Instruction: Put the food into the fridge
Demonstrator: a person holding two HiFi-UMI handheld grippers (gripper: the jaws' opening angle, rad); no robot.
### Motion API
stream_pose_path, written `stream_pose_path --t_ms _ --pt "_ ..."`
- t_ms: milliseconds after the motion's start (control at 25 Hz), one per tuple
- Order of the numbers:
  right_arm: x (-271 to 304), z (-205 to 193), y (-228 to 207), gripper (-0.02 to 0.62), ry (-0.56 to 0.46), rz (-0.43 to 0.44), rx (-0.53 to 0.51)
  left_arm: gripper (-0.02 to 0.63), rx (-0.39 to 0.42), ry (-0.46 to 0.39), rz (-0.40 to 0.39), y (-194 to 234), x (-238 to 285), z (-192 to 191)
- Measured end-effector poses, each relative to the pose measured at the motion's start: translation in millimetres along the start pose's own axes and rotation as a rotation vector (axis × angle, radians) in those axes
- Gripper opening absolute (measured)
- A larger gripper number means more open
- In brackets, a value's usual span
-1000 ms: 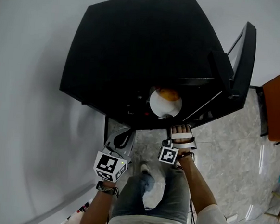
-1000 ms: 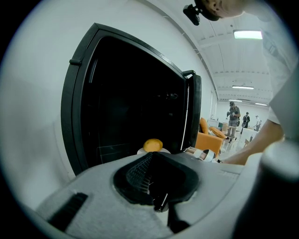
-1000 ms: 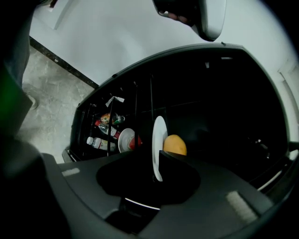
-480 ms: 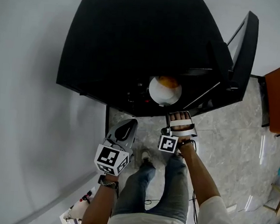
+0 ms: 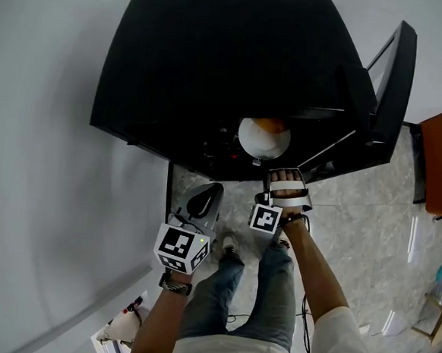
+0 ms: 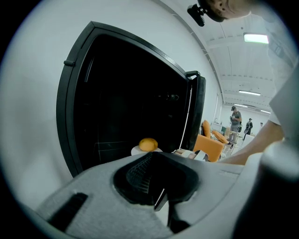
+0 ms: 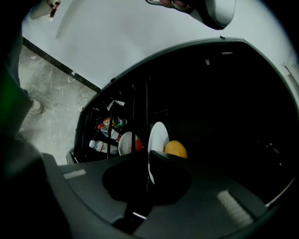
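My right gripper [image 7: 147,161] has just been closing and now pinches the near rim of the white plate [image 7: 158,135], so I reckon I can slide it deeper. The left gripper [image 6: 154,157] hangs back, jaws pressed together on nothing. The plate lies flat, face up, at the front of a shelf in the open fridge [image 5: 214,72], carrying the orange food [image 7: 175,149]; both are round, with no long axis

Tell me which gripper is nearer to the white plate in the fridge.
Right. The right gripper is at the near rim of the plate, its jaws just closed onto it; the left gripper hangs back outside the fridge.
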State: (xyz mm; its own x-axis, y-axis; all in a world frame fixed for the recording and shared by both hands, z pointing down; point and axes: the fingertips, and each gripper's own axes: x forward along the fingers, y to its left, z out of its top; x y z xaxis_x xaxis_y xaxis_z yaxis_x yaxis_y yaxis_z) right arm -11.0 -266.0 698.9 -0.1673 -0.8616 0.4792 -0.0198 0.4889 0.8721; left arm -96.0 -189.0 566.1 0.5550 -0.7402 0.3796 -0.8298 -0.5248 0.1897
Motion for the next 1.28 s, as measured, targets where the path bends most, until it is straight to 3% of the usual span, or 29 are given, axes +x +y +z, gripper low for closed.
stream_pose_path --t_ms 680,840,1080,1280 --pt "21.2 4.5 -6.1 0.038 -0.003 0.06 0.022 0.0 0.005 0.014 -0.013 4.5 3.9 -2.6" --pt "15.1 8.1 -5.4 0.086 -0.013 0.075 0.066 0.0 0.006 0.022 -0.02 3.8 4.0 -3.8" --pt "7.5 -0.2 -4.5 0.006 0.01 0.025 0.087 0.0 0.003 0.033 -0.022 1.8 1.9 -8.5" --pt "13.9 -1.8 -16.6 0.005 0.029 -0.008 0.079 0.0 0.001 0.037 -0.025 -2.1 2.2 -12.2"
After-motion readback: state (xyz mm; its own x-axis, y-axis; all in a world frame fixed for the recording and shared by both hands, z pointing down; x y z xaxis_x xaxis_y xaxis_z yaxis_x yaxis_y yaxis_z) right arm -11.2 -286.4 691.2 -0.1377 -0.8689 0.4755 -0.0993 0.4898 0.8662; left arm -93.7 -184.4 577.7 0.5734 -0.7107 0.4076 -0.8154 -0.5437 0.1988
